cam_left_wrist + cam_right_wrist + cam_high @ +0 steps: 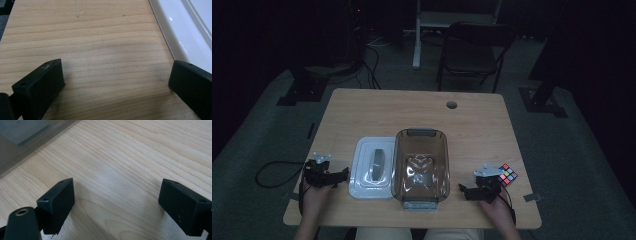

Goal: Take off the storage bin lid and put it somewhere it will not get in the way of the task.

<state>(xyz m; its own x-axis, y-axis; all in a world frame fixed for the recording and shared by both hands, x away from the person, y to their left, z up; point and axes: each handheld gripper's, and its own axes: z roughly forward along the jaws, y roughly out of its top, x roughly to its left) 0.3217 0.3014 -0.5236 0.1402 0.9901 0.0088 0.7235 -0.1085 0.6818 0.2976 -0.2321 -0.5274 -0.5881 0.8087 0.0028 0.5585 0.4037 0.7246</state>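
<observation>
The left gripper (pixel 343 174) rests on the wooden table (pixel 362 110) with jaws spread wide and empty, just beside the white lid (pixel 373 168). The right gripper (pixel 464 190) also gapes empty, near the clear container (pixel 421 167), which holds nothing. A colourful puzzle cube (pixel 507 174) sits beyond it. A folding chair (pixel 472 47) stands in the dim room behind.

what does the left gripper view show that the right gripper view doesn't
The left gripper view alone shows the white lid, its glossy rim running beside the right jaw. The right gripper view alone shows the clear bin, its tinted wall crossing the top left corner. Both share the wooden table and a pair of black jaws spread wide with nothing between them: left gripper, right gripper.
</observation>
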